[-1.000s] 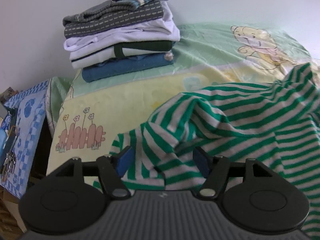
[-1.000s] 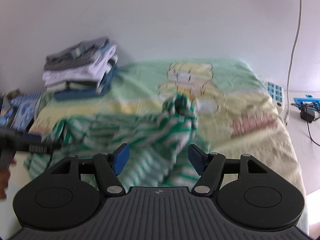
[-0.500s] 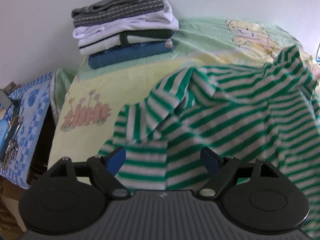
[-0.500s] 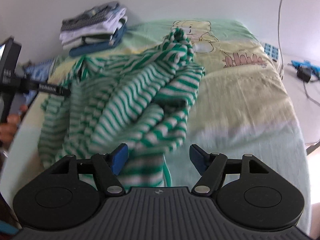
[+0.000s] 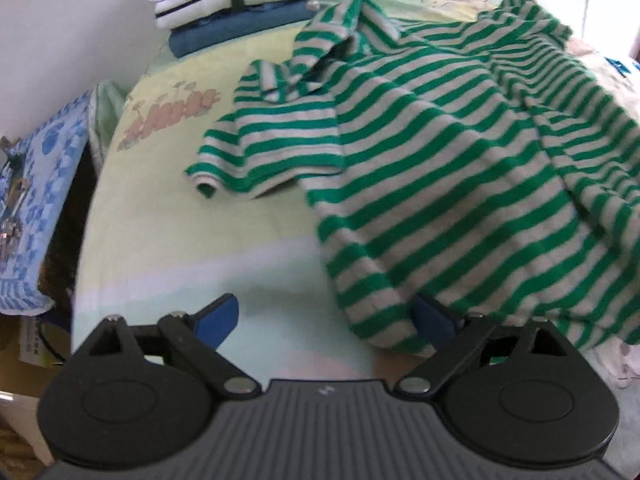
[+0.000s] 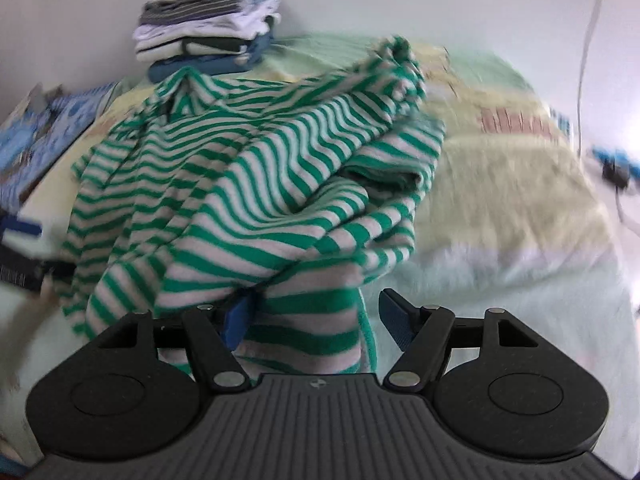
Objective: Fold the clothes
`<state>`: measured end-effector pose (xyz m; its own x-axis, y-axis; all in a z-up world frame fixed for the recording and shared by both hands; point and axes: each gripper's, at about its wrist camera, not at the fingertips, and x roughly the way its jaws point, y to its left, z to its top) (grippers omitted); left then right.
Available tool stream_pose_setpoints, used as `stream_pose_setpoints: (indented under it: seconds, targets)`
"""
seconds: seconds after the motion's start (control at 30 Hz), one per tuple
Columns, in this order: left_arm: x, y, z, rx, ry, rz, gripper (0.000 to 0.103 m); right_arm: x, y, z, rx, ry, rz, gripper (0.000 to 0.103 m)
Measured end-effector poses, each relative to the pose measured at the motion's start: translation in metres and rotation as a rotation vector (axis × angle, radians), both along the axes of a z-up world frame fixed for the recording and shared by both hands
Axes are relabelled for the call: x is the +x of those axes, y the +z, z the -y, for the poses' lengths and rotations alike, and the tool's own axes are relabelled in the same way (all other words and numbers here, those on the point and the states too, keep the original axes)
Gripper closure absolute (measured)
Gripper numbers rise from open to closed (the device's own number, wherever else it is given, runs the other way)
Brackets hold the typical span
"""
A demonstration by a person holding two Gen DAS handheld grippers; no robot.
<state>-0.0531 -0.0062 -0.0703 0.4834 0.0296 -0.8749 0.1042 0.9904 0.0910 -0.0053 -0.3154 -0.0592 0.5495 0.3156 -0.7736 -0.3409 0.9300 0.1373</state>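
A green-and-white striped shirt (image 5: 440, 152) lies crumpled and partly spread on the bed, one short sleeve (image 5: 272, 152) flat to the left. My left gripper (image 5: 326, 320) is open wide at the shirt's near hem; a hem corner sags against its right finger (image 5: 434, 322). In the right wrist view the shirt (image 6: 248, 168) bunches up in folds. My right gripper (image 6: 316, 320) is open, with striped fabric hanging between its fingers. The left gripper (image 6: 20, 248) shows blurred at that view's left edge.
A stack of folded clothes (image 5: 236, 0) (image 6: 208, 28) sits at the bed's far left by the wall. The pastel cartoon sheet (image 5: 160, 220) (image 6: 500, 184) covers the bed. A blue patterned cloth (image 5: 40, 180) lies left of it. A cable (image 6: 588, 40) hangs at the right.
Both grippers have drawn back toward the bed's near edge. The shirt has dropped from a raised bunch and lies flatter and more spread out. The left gripper's fingers stand wider apart.
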Motion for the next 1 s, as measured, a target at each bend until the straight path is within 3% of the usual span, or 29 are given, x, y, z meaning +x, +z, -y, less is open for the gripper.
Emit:
stream_pose_setpoints:
  seconds: [0.03, 0.1, 0.13, 0.2, 0.23, 0.27, 0.3, 0.33, 0.5, 0.67, 0.8, 0.9, 1.0]
  targets:
    - [-0.001, 0.0, 0.003, -0.014, -0.005, -0.001, 0.01, 0.003, -0.001, 0.002, 0.043, -0.014, -0.027, 0.067]
    - [-0.002, 0.001, 0.009, -0.041, -0.018, 0.005, 0.02, 0.004, 0.004, 0.003, 0.099, -0.038, -0.046, 0.079]
    - [-0.001, 0.002, 0.012, -0.056, -0.029, 0.009, 0.03, 0.004, 0.007, 0.003, 0.123, -0.047, -0.051, 0.085]
    - [0.005, 0.004, 0.019, -0.079, -0.045, 0.008, 0.047, 0.002, 0.018, 0.003, 0.151, -0.046, -0.033, 0.086]
    - [0.009, 0.004, 0.021, -0.086, -0.05, 0.006, 0.059, 0.001, 0.024, 0.004, 0.167, -0.046, -0.022, 0.088]
    - [0.013, 0.004, 0.024, -0.094, -0.055, 0.004, 0.078, 0.0, 0.033, 0.006, 0.19, -0.05, -0.003, 0.089]
    - [0.017, 0.005, 0.027, -0.097, -0.057, 0.003, 0.084, -0.001, 0.042, 0.009, 0.208, -0.055, 0.016, 0.09]
    - [0.022, 0.006, 0.029, -0.092, -0.055, 0.006, 0.097, -0.002, 0.051, 0.012, 0.225, -0.059, 0.035, 0.091]
    - [0.039, 0.025, 0.032, -0.061, -0.05, 0.06, 0.098, -0.007, 0.094, 0.032, 0.282, -0.091, 0.111, 0.092]
    - [0.058, 0.051, 0.025, -0.032, -0.035, 0.118, 0.098, -0.013, 0.122, 0.061, 0.343, -0.141, 0.122, 0.092]
    - [0.077, 0.068, 0.018, -0.016, -0.015, 0.153, 0.098, -0.017, 0.11, 0.069, 0.251, -0.163, 0.087, 0.093]
    - [0.095, 0.08, 0.017, 0.007, -0.003, 0.181, 0.098, -0.02, 0.101, 0.075, 0.183, -0.179, 0.06, 0.103]
    - [0.114, 0.085, 0.022, 0.015, -0.006, 0.184, 0.098, -0.023, 0.092, 0.08, 0.114, -0.195, 0.033, 0.1]
